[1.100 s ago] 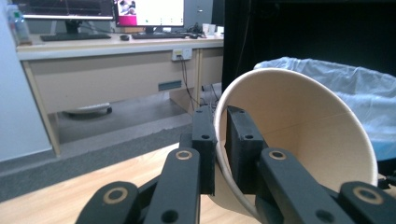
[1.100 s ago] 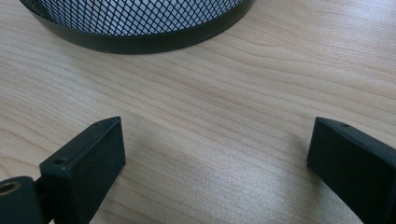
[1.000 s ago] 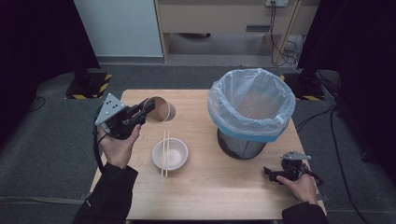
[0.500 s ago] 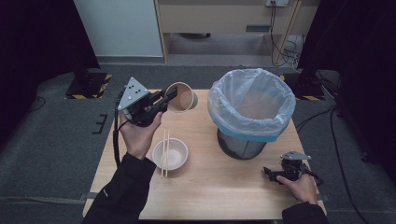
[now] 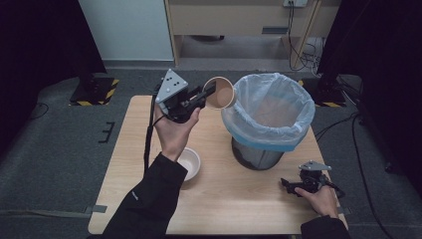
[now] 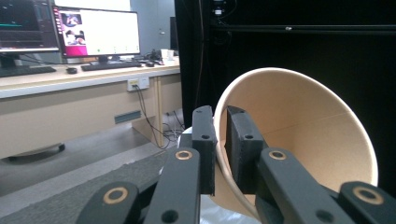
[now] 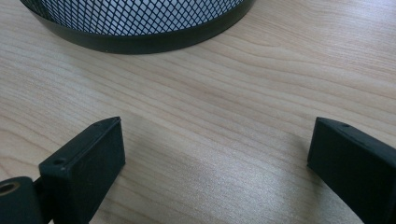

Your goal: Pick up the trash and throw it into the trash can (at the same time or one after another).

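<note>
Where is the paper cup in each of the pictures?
High view: the paper cup is at top centre, pinched by the left gripper, beside the lined bin.
Left gripper view: the cup is at centre-right, its wall between the jaws.
Right gripper view: not in it.
Shared landmark: the bin, whose mesh base is at the top of the right gripper view.

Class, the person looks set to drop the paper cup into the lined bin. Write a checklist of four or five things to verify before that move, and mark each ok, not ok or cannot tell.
1. Left gripper shut on the cup's wall: ok.
2. Cup off the table: ok.
3. Cup fully over the bin opening: not ok; it sits at the bin's left rim.
4. Cup empty: ok; the left gripper view shows a bare inside.
5. Right gripper out of the way, open, resting on the table: ok.
</note>
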A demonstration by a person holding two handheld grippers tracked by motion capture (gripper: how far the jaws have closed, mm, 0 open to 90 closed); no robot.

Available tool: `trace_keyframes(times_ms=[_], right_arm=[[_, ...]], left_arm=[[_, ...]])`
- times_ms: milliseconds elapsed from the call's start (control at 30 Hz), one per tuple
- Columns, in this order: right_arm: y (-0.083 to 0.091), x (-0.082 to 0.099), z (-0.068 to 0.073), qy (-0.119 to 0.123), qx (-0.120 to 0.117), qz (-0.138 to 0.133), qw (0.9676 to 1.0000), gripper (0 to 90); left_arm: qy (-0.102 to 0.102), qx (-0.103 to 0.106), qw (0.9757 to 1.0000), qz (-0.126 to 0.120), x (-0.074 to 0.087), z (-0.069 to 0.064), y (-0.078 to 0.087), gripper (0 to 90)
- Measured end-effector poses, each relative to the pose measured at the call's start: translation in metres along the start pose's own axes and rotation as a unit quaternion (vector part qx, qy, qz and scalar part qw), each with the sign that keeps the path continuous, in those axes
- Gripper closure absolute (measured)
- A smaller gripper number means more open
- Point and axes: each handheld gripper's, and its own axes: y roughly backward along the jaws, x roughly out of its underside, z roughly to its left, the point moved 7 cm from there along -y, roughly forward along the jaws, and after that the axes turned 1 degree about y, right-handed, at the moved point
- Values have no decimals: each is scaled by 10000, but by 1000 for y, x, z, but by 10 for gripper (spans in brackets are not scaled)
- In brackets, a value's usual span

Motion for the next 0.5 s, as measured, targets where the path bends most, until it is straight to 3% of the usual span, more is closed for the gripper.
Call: trace_keyframes(times_ms=[300,500], right_arm=[[0,0,0,-16,1,-6,10000,42],[0,0,0,0,-2,-17,10000,42]], left_arm=[[-48,193,9998,-12,-8,-19,-31,818],[-27,234,9997,63,-5,-26,-52,819]])
